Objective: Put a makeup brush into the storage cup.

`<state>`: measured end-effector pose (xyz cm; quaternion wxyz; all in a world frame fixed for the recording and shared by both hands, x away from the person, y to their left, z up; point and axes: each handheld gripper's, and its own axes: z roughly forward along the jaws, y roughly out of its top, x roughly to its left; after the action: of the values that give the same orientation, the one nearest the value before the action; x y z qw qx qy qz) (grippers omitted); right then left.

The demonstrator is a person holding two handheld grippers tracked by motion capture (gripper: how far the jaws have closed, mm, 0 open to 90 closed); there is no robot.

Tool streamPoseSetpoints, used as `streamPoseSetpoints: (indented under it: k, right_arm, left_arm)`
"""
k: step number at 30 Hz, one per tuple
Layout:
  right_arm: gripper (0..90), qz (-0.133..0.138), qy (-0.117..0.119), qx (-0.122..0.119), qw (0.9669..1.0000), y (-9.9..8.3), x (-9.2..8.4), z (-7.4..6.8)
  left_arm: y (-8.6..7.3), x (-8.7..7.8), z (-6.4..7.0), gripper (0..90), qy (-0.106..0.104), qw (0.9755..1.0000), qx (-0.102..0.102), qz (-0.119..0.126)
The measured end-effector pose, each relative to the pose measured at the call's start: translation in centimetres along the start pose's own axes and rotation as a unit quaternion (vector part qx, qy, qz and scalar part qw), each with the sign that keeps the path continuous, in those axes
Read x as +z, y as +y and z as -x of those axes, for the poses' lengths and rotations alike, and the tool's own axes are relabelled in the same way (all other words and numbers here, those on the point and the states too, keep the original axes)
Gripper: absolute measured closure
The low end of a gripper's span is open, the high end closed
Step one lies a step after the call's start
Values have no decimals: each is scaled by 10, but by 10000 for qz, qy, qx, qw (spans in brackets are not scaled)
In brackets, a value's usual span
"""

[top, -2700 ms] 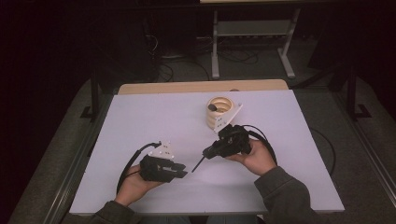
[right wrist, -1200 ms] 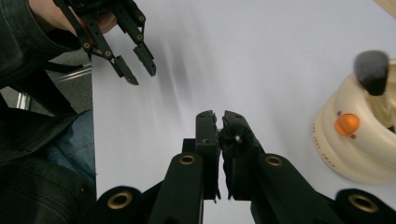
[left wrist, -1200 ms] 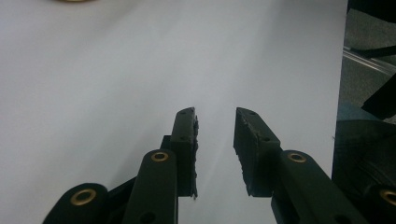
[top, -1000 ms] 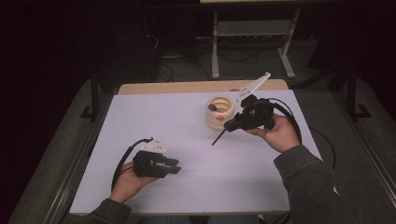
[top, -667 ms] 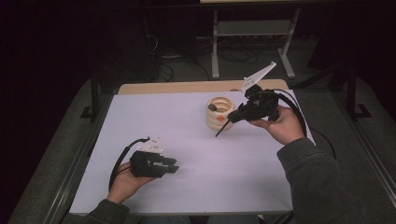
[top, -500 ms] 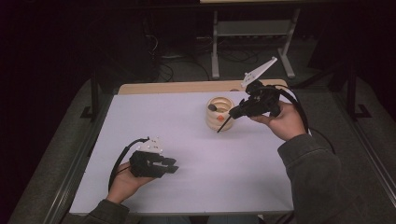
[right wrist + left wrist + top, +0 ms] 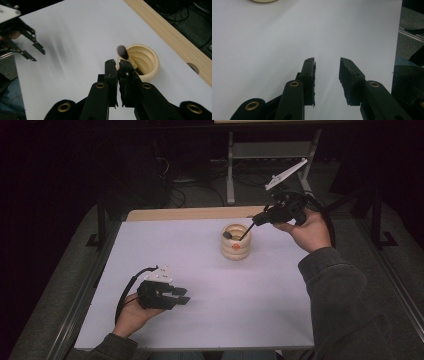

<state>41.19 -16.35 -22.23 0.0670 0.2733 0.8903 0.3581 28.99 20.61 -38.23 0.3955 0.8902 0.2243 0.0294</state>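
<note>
- Left gripper [image 7: 183, 296]: near left of the table [image 7: 200, 270], resting low in the hand, pointing right. Jaws part open with nothing between them, having just eased wider; bare white surface seen through the gap in the left gripper view [image 7: 327, 80]. Likely parked, keeping clear of the work.
- Table: white top, wooden strip [image 7: 190, 213] along the far edge.
- Cup [image 7: 235, 241]: far centre, standing upright just short of the wooden strip. Cream, ribbed in stacked rings, small orange mark low on the near wall. Open top, so fit to take a tool dropped in from above.
- Brush [image 7: 243, 232]: thin dark handle slanting from the cup's mouth up and right into the right gripper; dark rounded head [image 7: 122, 51] showing over the rim. Whether the lower end touches the cup inside, cannot tell.
- Right gripper [image 7: 261, 218]: far right, raised above the table, tilted down and left toward the cup. Jaws narrow, clamped on the brush handle [image 7: 117, 70]. Tilt presumably chosen to steer the brush through the cup's mouth.
</note>
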Motion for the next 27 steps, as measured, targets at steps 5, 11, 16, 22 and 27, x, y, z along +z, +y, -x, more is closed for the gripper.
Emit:
streamPoseSetpoints:
  k: [5, 11, 16, 22, 27]
  right_arm:
    - [839, 16, -187, 224, 9996, 8, 2, 10]
    - [839, 11, -367, 455, 9983, 9, 9, 22]
    - [839, 1, -430, 587, 9973, 10, 16, 29]
    - [839, 29, -482, 650, 9967, 13, 25, 33]
    - [839, 19, -551, 722, 9959, 15, 31, 36]
  left_arm:
    - [0, -2, -2, 638, 16, 10000, 12, 7]
    - [-1, -4, -3, 636, 48, 10000, -13, 57]
    - [0, -4, -4, 633, 36, 10000, -33, 42]
    - [0, -4, -4, 628, 57, 10000, -11, 51]
    - [0, -4, -3, 623, 59, 10000, -42, 64]
